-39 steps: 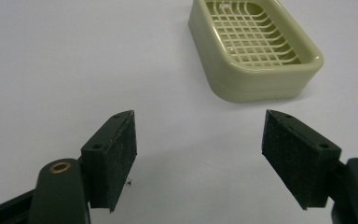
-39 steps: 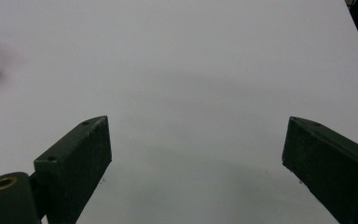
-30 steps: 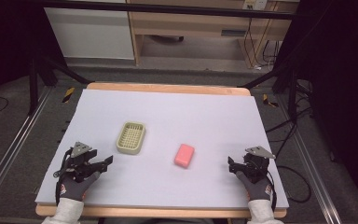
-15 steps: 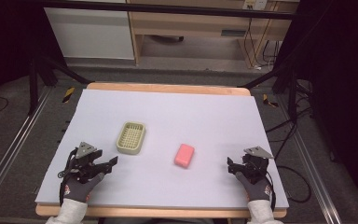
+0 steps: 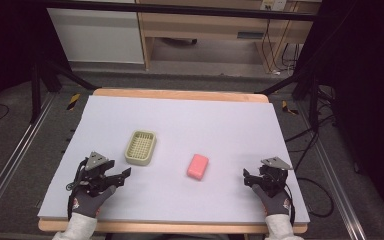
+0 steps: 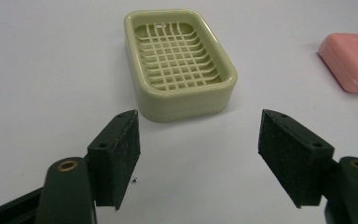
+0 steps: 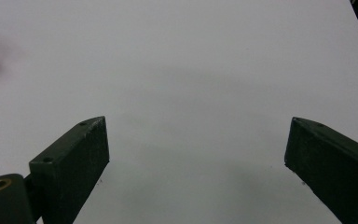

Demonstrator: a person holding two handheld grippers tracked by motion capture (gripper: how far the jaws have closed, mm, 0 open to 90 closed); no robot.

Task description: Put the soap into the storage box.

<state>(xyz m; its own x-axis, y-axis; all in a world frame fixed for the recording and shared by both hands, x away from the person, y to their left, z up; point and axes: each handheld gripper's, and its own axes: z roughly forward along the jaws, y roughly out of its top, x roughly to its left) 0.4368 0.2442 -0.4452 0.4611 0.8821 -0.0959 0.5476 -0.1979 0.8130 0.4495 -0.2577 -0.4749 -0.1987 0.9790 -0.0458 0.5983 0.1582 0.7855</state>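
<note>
My left gripper (image 5: 122, 175) rested low at the near left of the table (image 5: 190, 125), jaws spread wide and empty, aimed at the soap dish (image 5: 140, 147) just ahead. My gloved left hand (image 5: 87, 197) gripped it from behind, the grey plate on top tilted. My right gripper (image 5: 250, 177) sat at the near right, jaws likewise wide and holding nothing, pointed across bare tabletop. No writing could be read on anything. The dish (image 6: 179, 63) was a pale green plastic rectangle with rounded corners and a lattice floor, lying flat. The soap (image 5: 198, 166), a smooth pink rounded bar, lay to the dish's right, apart from it, between my two grippers. The tabletop was matte white with a wooden edge.
</note>
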